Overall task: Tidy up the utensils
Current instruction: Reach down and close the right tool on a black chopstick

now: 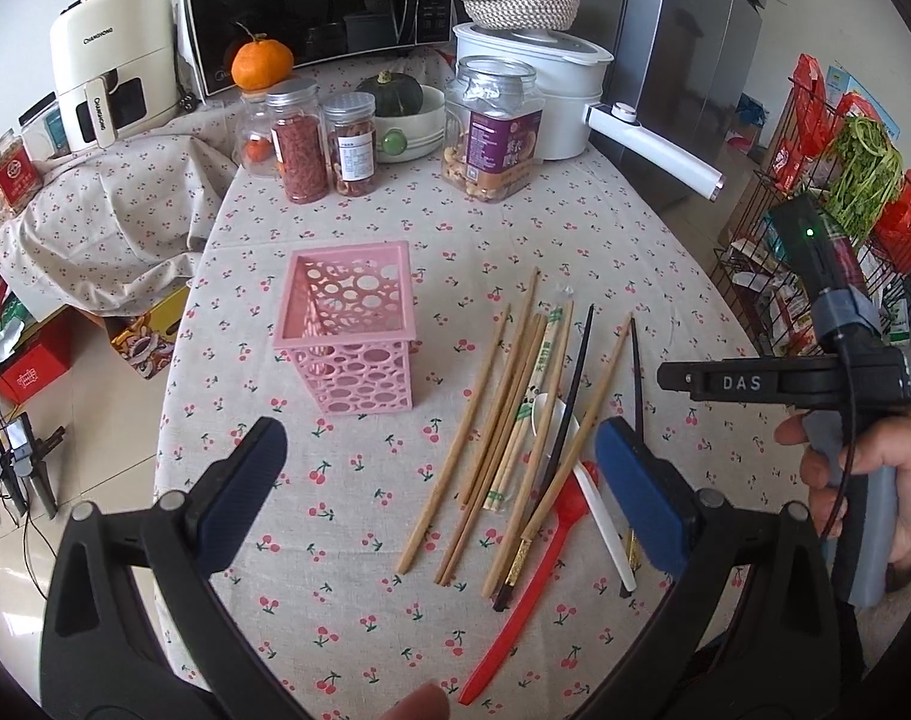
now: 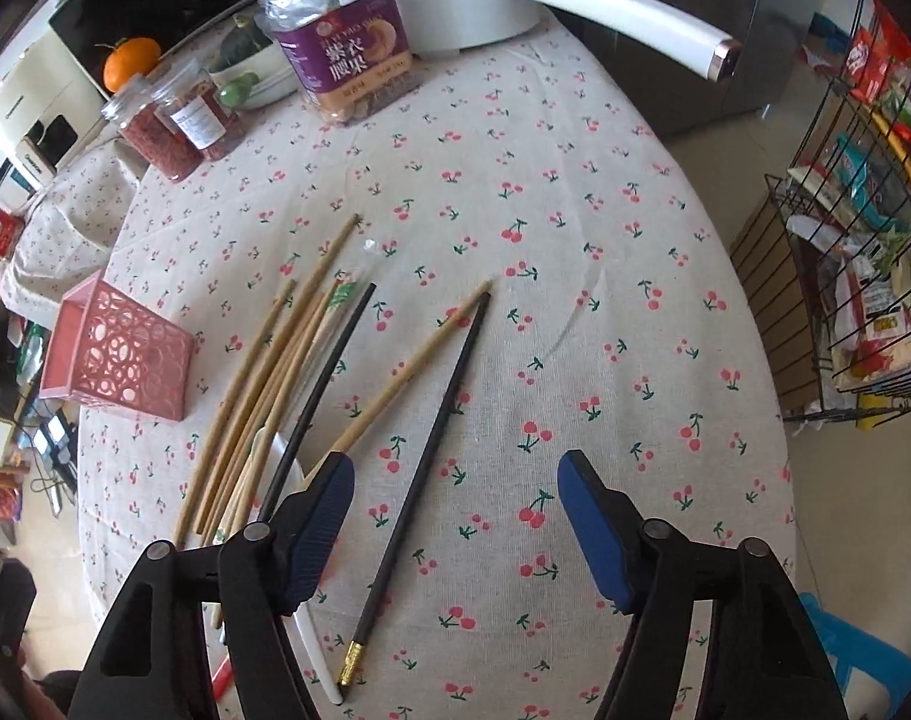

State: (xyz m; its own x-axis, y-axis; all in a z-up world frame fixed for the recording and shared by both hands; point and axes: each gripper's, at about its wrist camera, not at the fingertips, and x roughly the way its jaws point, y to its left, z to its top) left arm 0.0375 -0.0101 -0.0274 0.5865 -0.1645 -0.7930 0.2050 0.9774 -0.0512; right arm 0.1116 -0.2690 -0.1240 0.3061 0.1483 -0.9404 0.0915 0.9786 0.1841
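Observation:
A pink perforated holder point(image 1: 350, 336) stands empty on the cherry-print tablecloth; it also shows at the left of the right wrist view point(image 2: 119, 354). Right of it lies a loose pile of wooden chopsticks point(image 1: 497, 414), black chopsticks point(image 1: 569, 402), a white spoon point(image 1: 599, 510) and a red spoon point(image 1: 527, 582). My left gripper point(image 1: 440, 480) is open and empty, above the cloth near the pile. My right gripper point(image 2: 455, 516) is open and empty, straddling a black chopstick with a gold end point(image 2: 425, 468). The wooden chopsticks point(image 2: 263, 384) lie to its left.
Jars point(image 1: 296, 141), a nut canister point(image 1: 494, 129), a bowl with a squash point(image 1: 404, 114), a white pot with a long handle point(image 1: 653, 150) and a microwave point(image 1: 311, 0) stand at the back. A wire rack point(image 2: 845, 276) stands off the table's right edge.

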